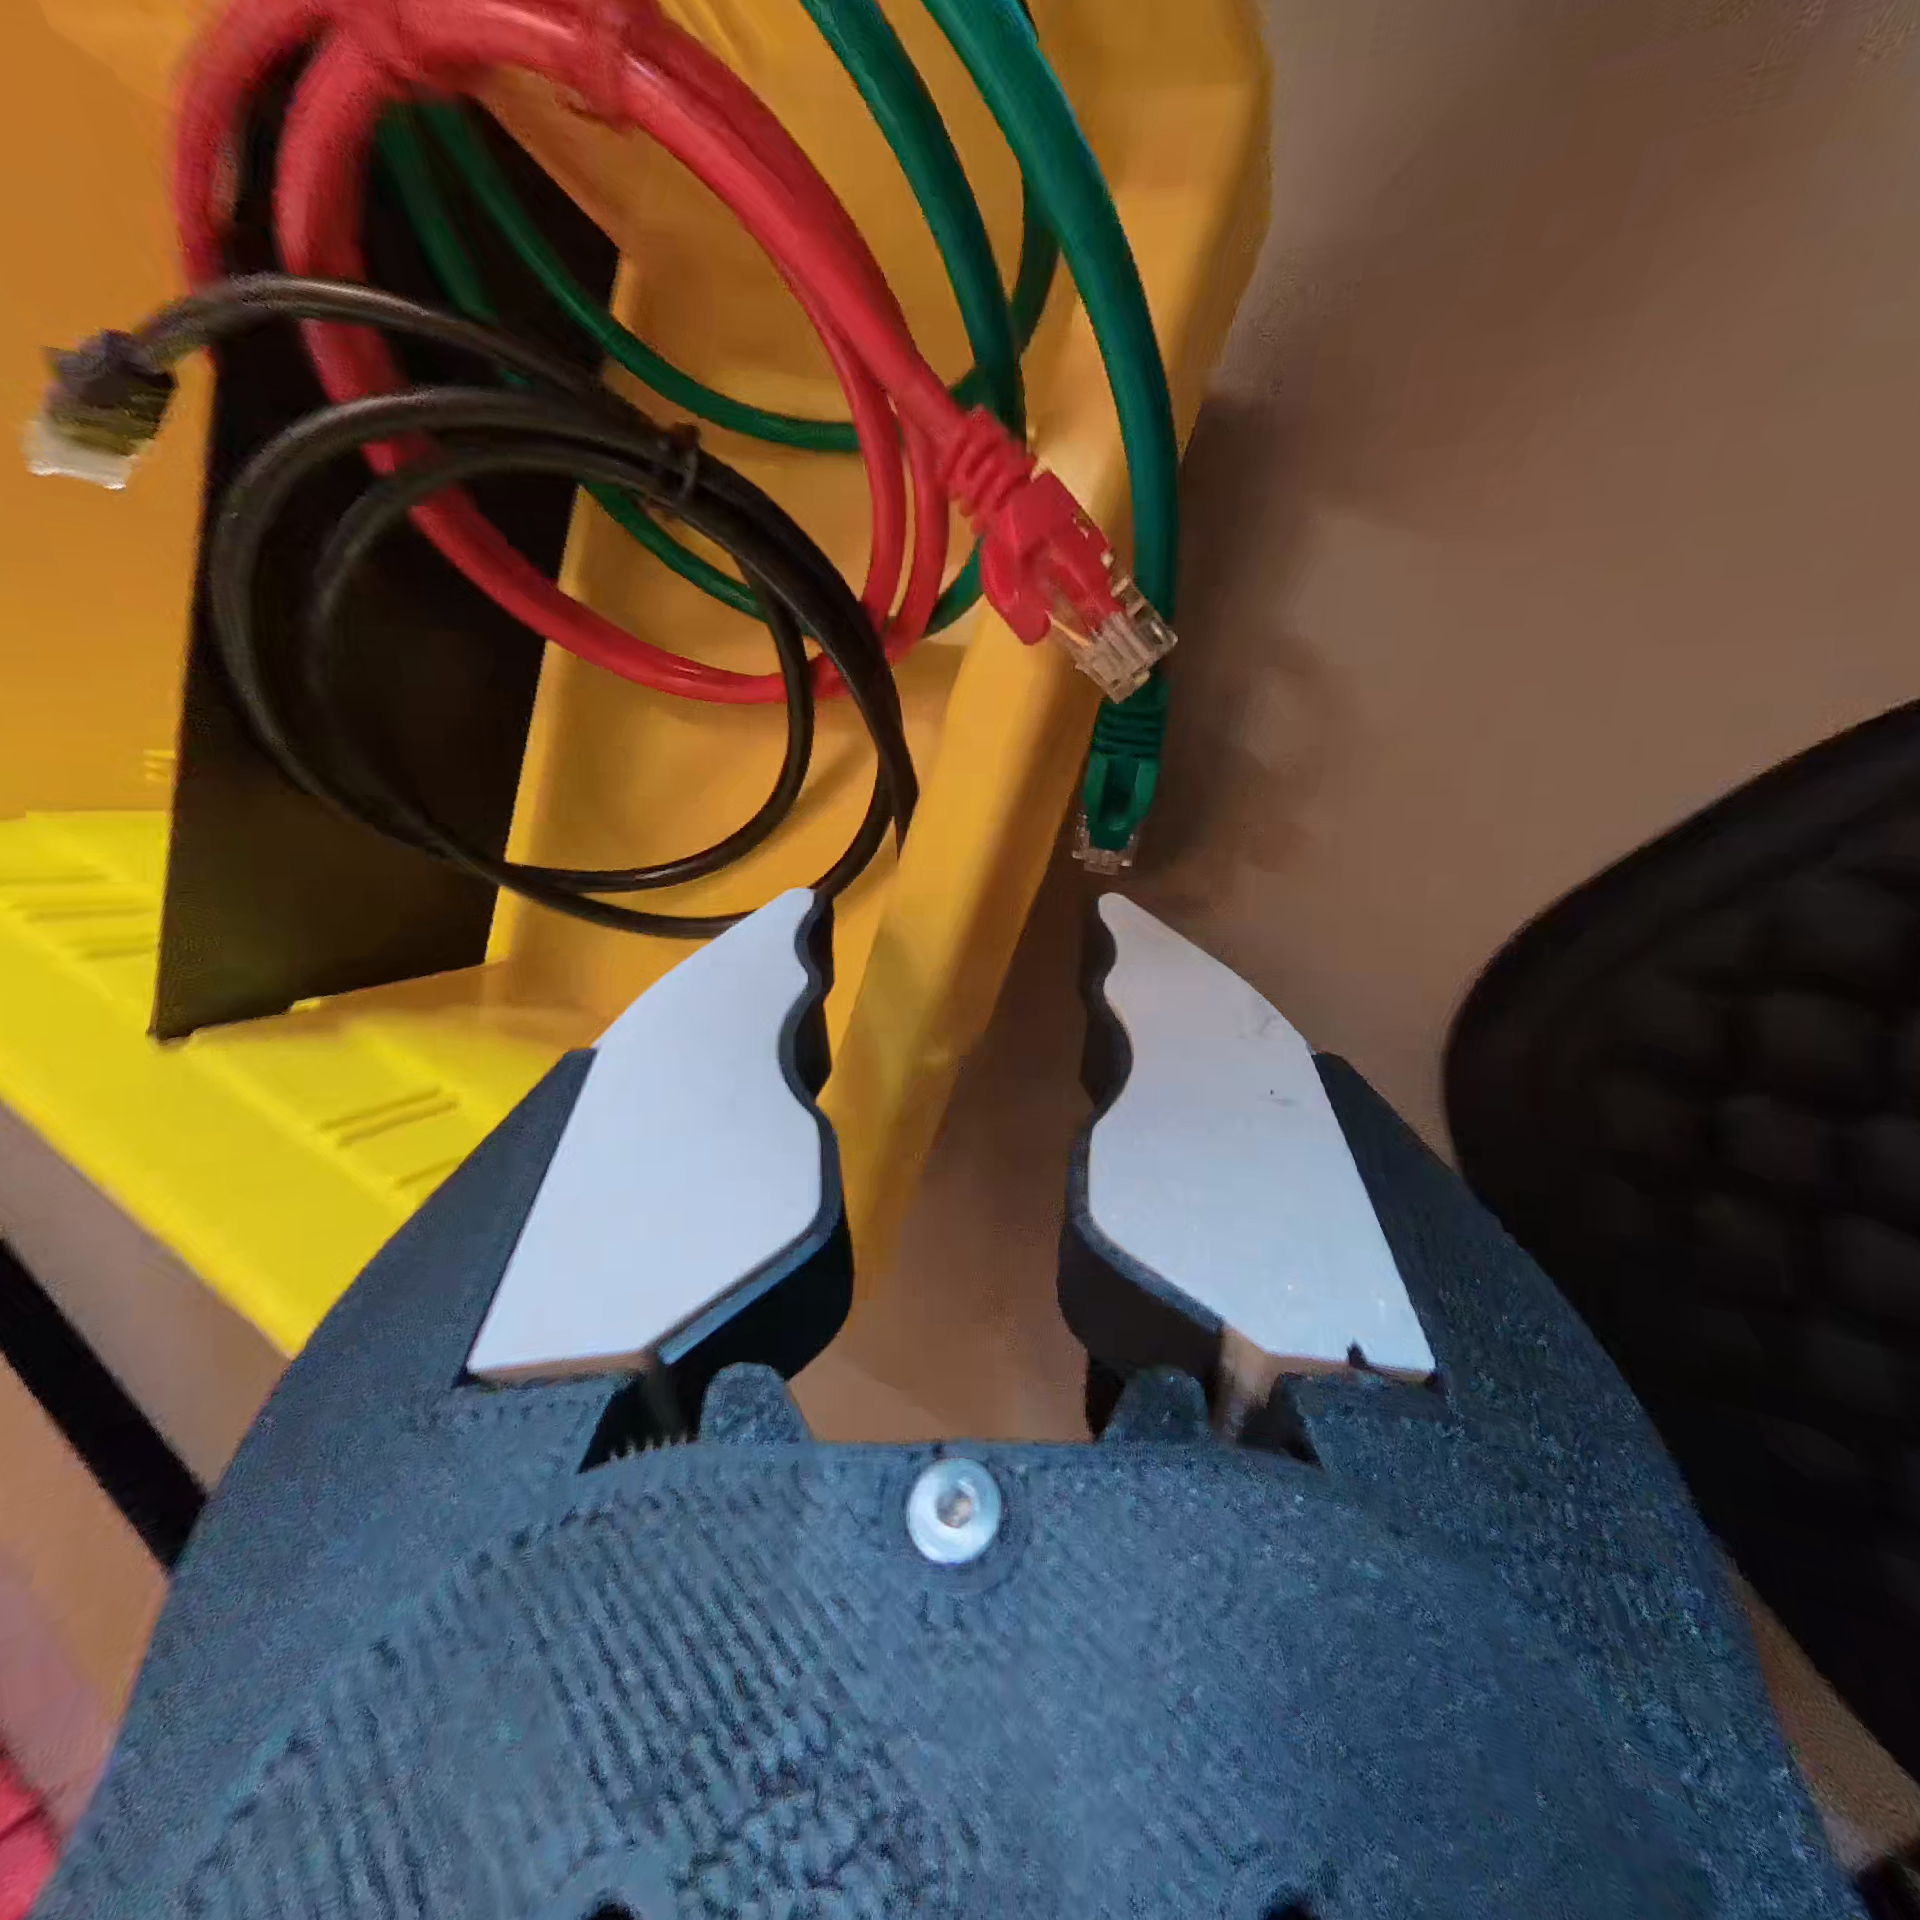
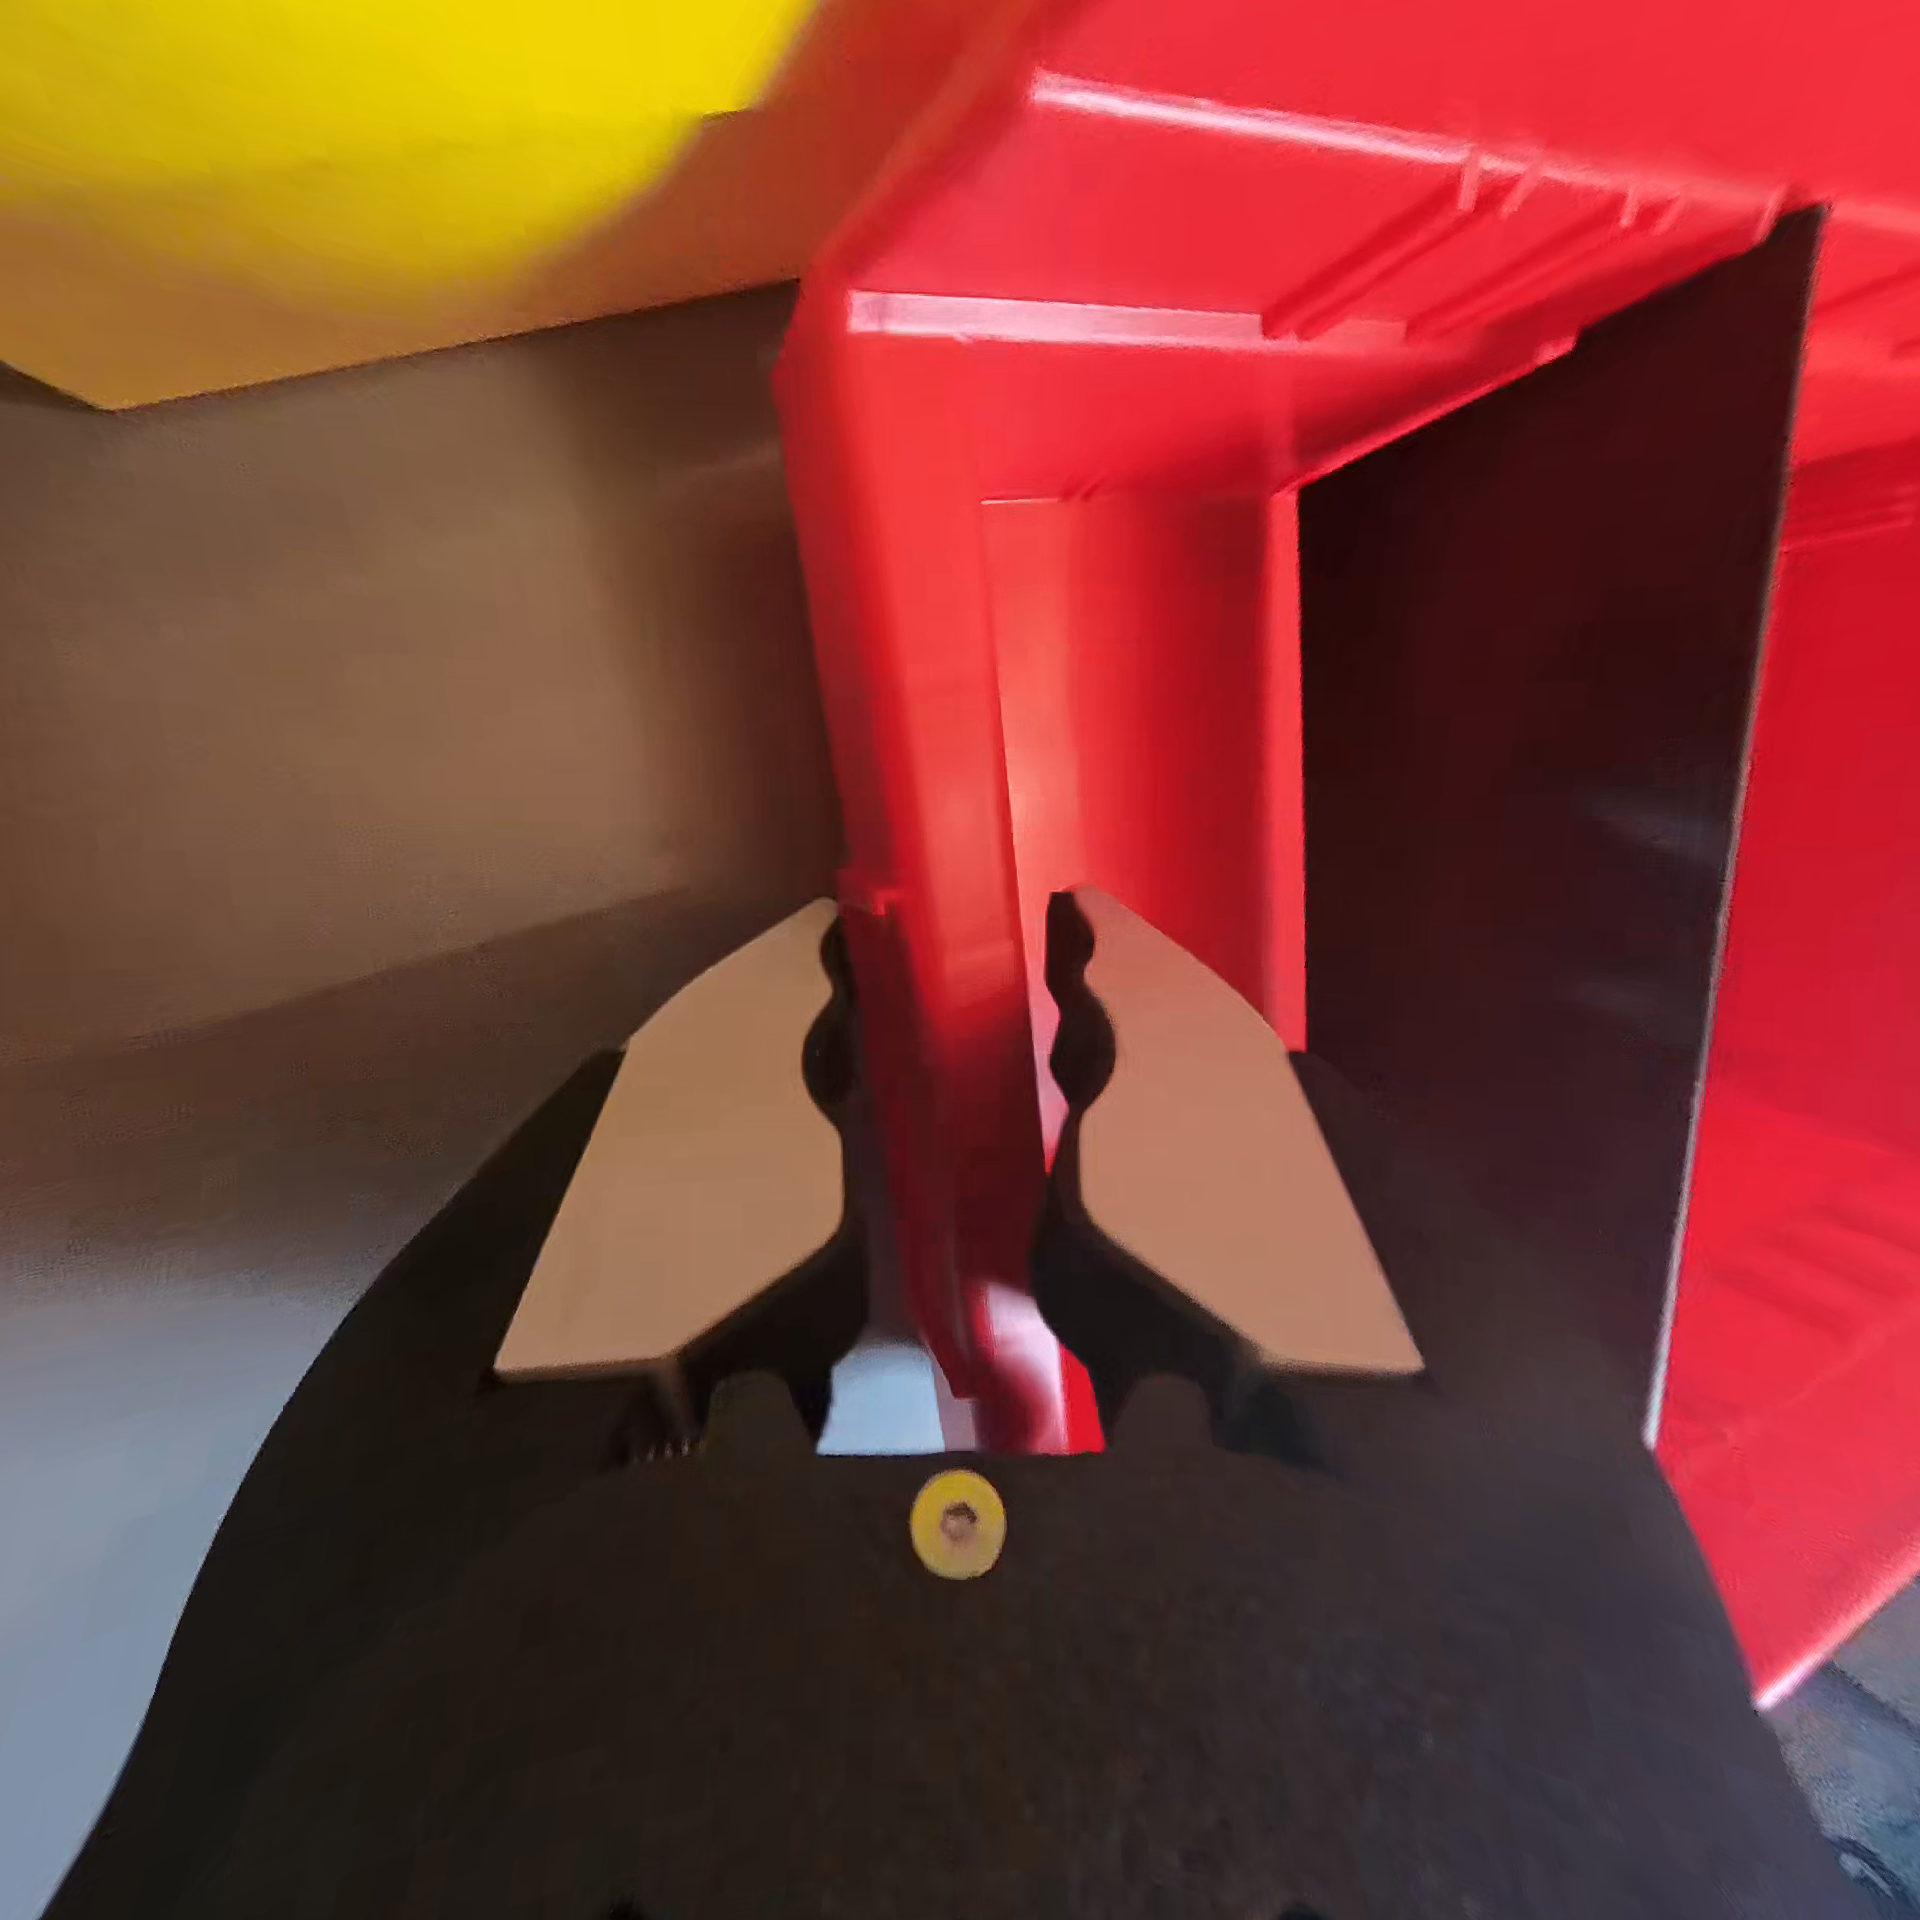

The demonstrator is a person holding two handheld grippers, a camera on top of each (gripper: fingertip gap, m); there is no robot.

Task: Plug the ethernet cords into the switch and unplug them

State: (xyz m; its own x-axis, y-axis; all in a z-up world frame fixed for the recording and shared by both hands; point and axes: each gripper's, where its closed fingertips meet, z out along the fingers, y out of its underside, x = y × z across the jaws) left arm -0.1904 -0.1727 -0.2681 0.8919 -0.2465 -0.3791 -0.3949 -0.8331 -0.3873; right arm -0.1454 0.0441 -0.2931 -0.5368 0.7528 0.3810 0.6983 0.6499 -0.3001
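Observation:
In the left wrist view, a yellow bin (image 1: 727,1039) holds three coiled ethernet cords: red (image 1: 665,135), green (image 1: 1101,270) and black (image 1: 540,436). The red plug (image 1: 1081,592) and the green plug (image 1: 1117,800) hang over the bin's right wall. The black plug (image 1: 94,416) points left. My left gripper (image 1: 961,909) is open and empty, with the green plug just above its right fingertip. My right gripper (image 2: 945,914) is closed around the side wall of a red bin (image 2: 925,727). No switch is in view.
A black divider (image 1: 343,831) stands inside the yellow bin, and another black divider (image 2: 1507,831) inside the red bin. A black mesh object (image 1: 1714,1195) sits at the right of the left gripper. Part of the yellow bin (image 2: 312,156) shows blurred at the upper left of the right wrist view. Both bins rest on a brown surface (image 2: 364,727).

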